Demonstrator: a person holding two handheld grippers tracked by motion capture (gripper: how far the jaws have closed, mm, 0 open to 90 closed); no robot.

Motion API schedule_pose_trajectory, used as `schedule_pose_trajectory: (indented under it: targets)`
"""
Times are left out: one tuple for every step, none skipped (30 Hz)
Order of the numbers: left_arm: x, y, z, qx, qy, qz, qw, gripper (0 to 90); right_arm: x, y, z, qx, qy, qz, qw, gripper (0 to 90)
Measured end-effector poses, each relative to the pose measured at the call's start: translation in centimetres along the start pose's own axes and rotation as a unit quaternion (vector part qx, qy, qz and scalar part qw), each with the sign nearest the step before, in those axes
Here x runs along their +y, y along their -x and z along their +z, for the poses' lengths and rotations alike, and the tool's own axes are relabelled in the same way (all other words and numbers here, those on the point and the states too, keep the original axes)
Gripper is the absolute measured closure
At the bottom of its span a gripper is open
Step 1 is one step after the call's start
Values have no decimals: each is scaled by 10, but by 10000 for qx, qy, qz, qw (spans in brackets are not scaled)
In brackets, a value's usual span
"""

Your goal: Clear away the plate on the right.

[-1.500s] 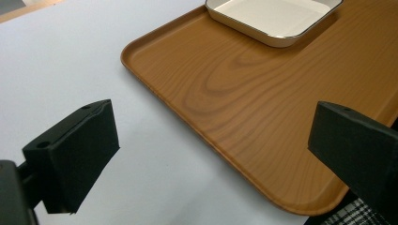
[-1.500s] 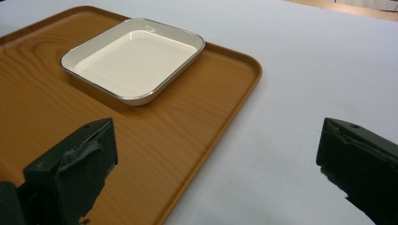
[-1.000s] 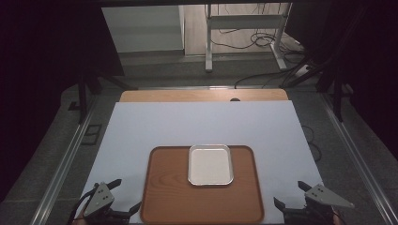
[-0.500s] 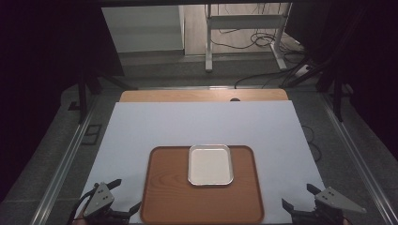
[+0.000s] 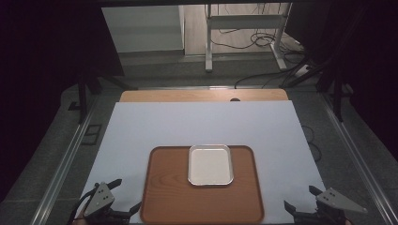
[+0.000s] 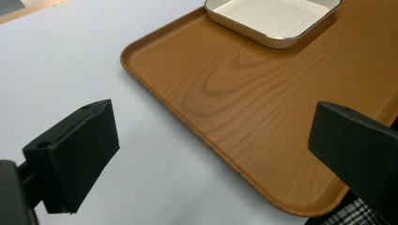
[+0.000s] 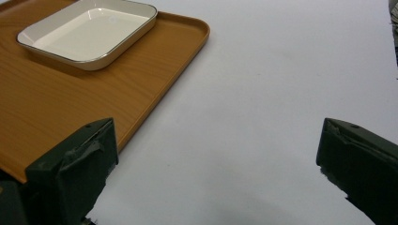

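With both tongs, left and right, spread, the tray between them should be gripped evenly

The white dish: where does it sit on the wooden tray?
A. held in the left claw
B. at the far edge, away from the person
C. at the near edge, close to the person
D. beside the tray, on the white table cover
B: in the high view the white dish lies on the wooden tray against its far rim, and the near part of the tray is bare wood.
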State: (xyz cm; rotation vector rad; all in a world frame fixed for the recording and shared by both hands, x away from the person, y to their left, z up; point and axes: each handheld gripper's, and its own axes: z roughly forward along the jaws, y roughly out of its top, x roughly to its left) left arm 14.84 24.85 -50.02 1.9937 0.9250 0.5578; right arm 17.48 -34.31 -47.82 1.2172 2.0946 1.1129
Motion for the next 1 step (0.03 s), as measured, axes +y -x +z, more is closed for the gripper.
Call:
schedule_pose_trajectory:
  targets:
    - [0,0,0,3,-11,6,10000,20,0,0,0,-4,-21,-21,10000,0]
